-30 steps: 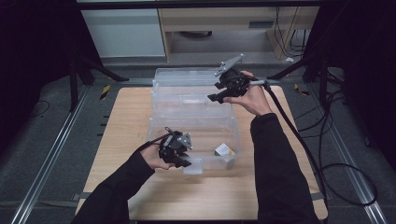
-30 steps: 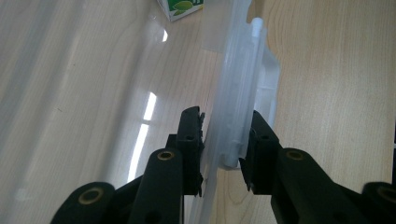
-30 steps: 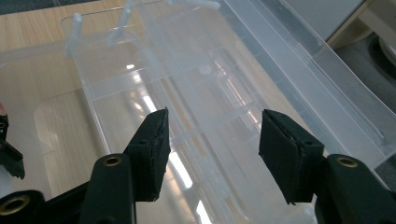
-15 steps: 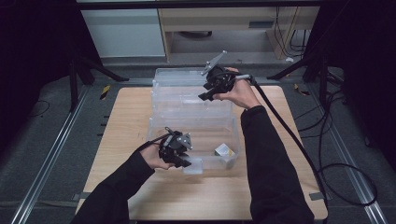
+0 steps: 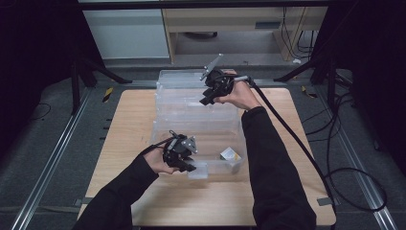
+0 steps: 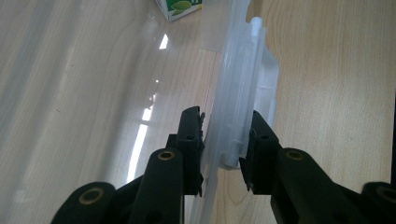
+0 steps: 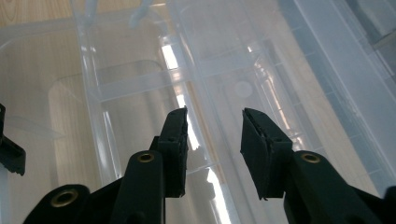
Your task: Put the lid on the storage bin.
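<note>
While my right jaws have just been closing, nothing is between them yet: in the right gripper view they stand about half open above a clear rib of the lid (image 7: 196, 81), and their pads touch no plastic. This right gripper (image 5: 209, 98) hangs over the far part of the table (image 5: 119, 143), above the lid's middle strip, so the lid lies under and ahead of the jaws. Its long axis runs across the table from side to side, and the rib below me runs nearly along my jaws, not across them; I judge that I must come lower and turn a little before a grip is possible.

My left gripper (image 5: 184, 165) is at the near wall of the box (image 5: 158, 132). Its jaws are narrow and pressed on the box's rim with the latch (image 6: 240, 102), one pad inside and one outside. The box stands just in front of the lid, touching it as far as I can see. A small carton (image 5: 230, 154) lies inside the box, to the right. For the lid, my right hand is clearly the nearer one.
</note>
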